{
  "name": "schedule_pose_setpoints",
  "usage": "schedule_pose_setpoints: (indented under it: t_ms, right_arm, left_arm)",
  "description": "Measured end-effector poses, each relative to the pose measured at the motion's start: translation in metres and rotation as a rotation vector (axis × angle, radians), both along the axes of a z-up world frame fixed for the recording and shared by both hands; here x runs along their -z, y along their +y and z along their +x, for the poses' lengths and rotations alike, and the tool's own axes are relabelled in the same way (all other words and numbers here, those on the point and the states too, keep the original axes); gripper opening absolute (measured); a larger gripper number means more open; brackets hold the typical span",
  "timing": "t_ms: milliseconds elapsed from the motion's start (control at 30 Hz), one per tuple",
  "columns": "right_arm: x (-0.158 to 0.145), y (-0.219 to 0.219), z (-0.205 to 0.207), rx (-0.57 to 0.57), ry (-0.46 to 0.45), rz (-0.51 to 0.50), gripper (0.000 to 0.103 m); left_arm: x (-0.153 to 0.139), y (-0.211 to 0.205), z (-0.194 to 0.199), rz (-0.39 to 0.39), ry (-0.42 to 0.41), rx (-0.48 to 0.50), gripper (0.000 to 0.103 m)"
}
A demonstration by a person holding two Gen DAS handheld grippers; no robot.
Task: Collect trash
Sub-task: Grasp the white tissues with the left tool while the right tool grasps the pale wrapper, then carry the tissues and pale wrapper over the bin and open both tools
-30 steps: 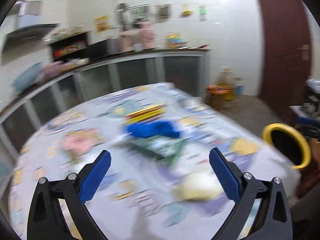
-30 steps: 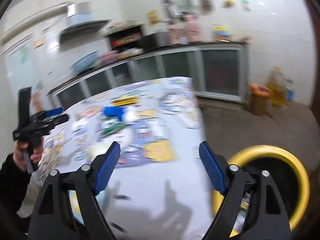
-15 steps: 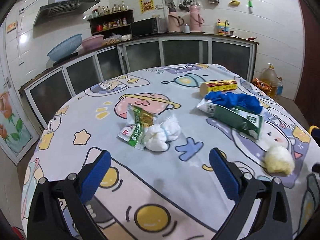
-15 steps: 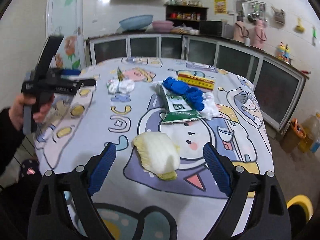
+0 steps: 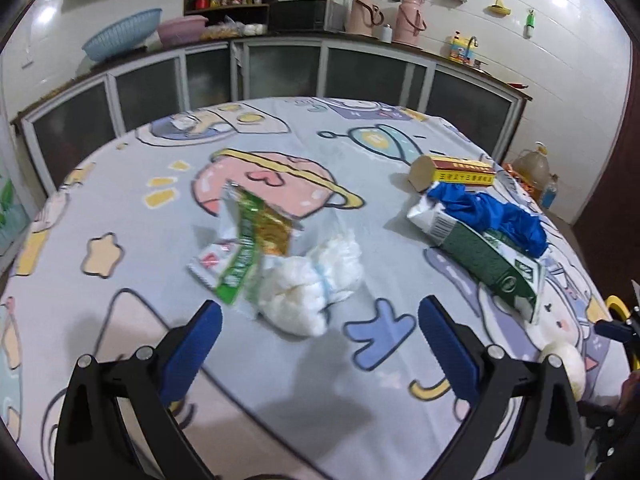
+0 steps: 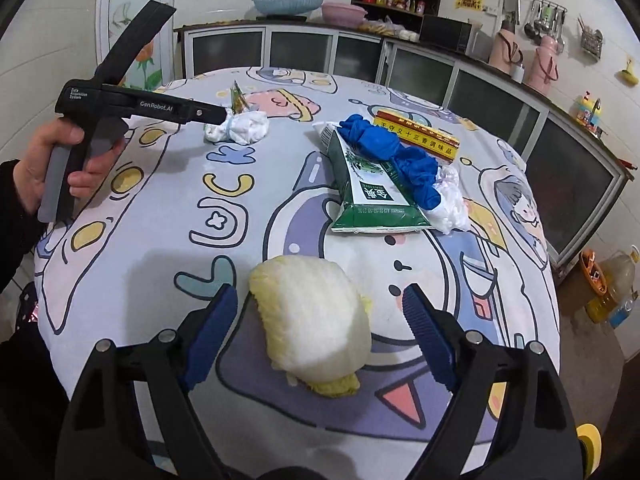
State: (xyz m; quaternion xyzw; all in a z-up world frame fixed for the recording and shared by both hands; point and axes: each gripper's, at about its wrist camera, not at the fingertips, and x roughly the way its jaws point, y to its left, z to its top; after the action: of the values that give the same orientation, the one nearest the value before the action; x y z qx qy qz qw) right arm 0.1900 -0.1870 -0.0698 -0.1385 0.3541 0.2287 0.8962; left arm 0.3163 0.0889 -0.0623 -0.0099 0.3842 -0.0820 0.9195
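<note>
**Both grippers spread over worktop trash**

Left gripper [image 5: 318, 330] fingers released, poised near white tissue wad [image 5: 310, 286] beside green wrapper [image 5: 244, 252]. Right gripper [image 6: 320, 332] fingers released, straddling yellowish cabbage piece [image 6: 314, 318] on worktop [image 6: 160, 216], touching nothing.

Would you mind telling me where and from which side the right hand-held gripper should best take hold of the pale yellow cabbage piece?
Probably across its broad middle, coming straight ahead and down from the near table edge. The cabbage piece lies flat as a rounded lump, already between the open fingers of the right hand-held gripper, with bare cloth on both sides. Its ragged yellow near end looks leafier, so grip farther in.
</note>
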Motion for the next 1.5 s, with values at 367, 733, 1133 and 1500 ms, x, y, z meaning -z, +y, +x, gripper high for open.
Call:
schedule_pose_setpoints:
  t_ms: [367, 733, 1133, 1500]
  right_arm:
    - [0.009, -0.003, 0.018, -0.003, 0.095, 0.045, 0.078]
    - [0.017, -0.009, 0.030, 0.013, 0.243, 0.110, 0.036]
    - [-0.008, -0.023, 0.009, -0.002, 0.264, 0.240, 0.031]
    - [-0.039, -0.050, -0.019, 0.046, 0.198, 0.298, 0.031]
  left_arm:
    - [0.025, -0.002, 0.036, -0.101, 0.120, -0.001, 0.095]
    - [0.037, 0.007, 0.044, -0.124, 0.174, -0.057, 0.026]
    - [-0.005, 0.016, -0.001, -0.206, 0.104, -0.020, 0.025]
    - [-0.039, -0.004, -0.050, -0.208, 0.024, 0.048, 0.025]
